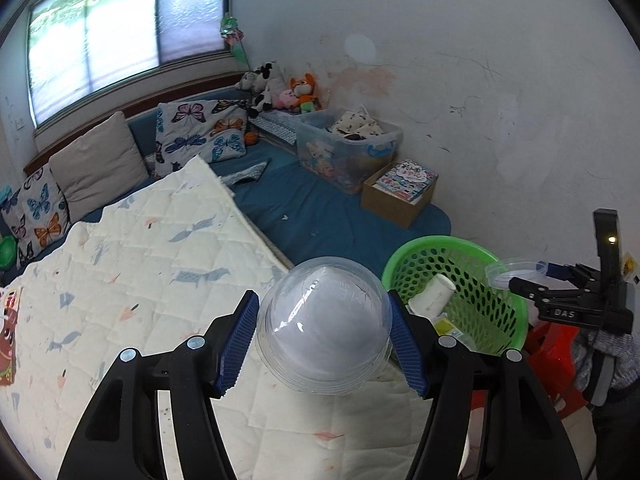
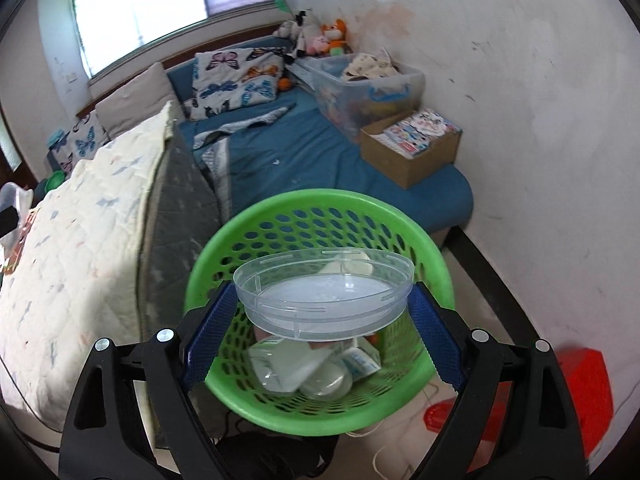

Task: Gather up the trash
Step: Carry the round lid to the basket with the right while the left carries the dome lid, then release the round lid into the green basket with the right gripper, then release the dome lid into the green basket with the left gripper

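Note:
My left gripper [image 1: 324, 336] is shut on a clear plastic dome lid [image 1: 324, 320] and holds it over the quilted bed edge, just left of the green basket [image 1: 500, 312]. My right gripper [image 2: 324, 312] is shut on a clear shallow plastic lid [image 2: 324, 284] and holds it directly above the green perforated basket [image 2: 316, 208]. The basket holds a white paper cup [image 1: 434, 294], clear cups and cartons [image 2: 360, 360]. The right gripper [image 1: 520, 280] with its lid also shows in the left wrist view, above the basket's right rim.
A cream quilt [image 1: 140, 280] covers the bed at left. A blue mattress [image 2: 320, 152] carries a cardboard box of books [image 2: 412, 140], a clear storage bin [image 2: 360, 80], pillows and plush toys. A red stool [image 2: 576, 396] stands right of the basket.

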The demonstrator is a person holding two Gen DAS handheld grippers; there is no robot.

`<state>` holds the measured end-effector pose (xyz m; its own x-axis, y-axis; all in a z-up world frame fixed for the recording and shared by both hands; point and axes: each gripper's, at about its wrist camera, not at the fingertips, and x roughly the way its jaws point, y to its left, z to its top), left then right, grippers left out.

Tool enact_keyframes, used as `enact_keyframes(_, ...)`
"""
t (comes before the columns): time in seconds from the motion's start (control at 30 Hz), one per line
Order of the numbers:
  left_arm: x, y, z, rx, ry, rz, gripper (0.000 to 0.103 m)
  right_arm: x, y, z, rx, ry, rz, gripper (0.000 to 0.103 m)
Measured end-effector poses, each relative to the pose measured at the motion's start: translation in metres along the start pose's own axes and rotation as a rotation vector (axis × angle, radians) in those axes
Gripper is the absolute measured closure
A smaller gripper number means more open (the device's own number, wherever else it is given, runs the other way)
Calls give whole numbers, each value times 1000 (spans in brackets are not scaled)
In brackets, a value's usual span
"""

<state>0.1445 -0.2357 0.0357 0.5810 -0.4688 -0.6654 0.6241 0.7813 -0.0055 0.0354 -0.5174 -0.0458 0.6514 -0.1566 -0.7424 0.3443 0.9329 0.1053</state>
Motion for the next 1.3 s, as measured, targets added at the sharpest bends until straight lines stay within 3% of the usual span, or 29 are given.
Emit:
enact_keyframes(0.47,15,-40,15,57,11,-40,41,-13,-15,-5,27,-27,12,16)
enact_keyframes(0.9,49,-80,17,97,71,-77,41,-48,-8,-23,17,-81,74,13)
enact_keyframes(1.3,92,-108,19,94,141,-100,41,-56,-9,-40,3,-89,73,12)
